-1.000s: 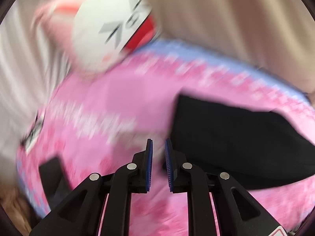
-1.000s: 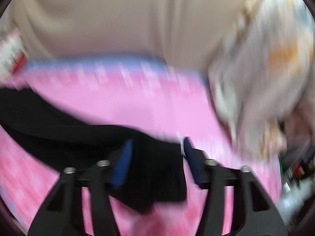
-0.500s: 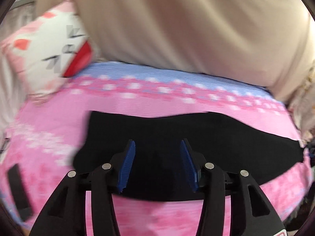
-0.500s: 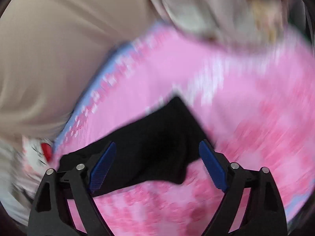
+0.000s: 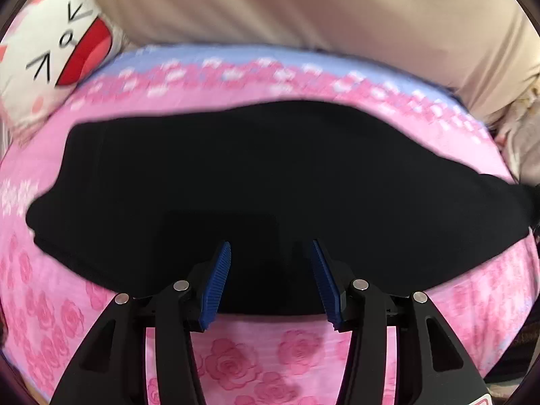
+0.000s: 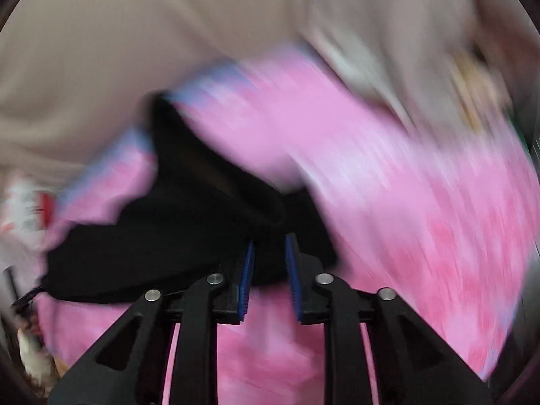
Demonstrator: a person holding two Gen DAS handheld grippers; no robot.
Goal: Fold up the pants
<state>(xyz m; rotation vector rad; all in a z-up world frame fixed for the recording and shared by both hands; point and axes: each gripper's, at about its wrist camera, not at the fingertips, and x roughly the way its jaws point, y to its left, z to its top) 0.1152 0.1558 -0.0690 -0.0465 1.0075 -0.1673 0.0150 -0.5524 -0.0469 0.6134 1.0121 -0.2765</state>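
Observation:
The black pants (image 5: 263, 182) lie folded lengthwise across a pink rose-print bed (image 5: 236, 364). My left gripper (image 5: 270, 253) is open and empty, its blue pads hovering over the near edge of the pants around their middle. In the blurred right wrist view, my right gripper (image 6: 269, 243) is shut on one end of the black pants (image 6: 189, 236), and the cloth is lifted and bunched between the pads.
A white cat-face pillow (image 5: 54, 57) lies at the far left of the bed. A beige curtain or cover (image 5: 303, 10) hangs behind the bed. Patterned light fabric (image 6: 472, 77) sits at the bed's right side.
The left gripper has opened and moved from the bed's left side over the middle of the pants. The right gripper has closed on the end of the pants and is lifting it.

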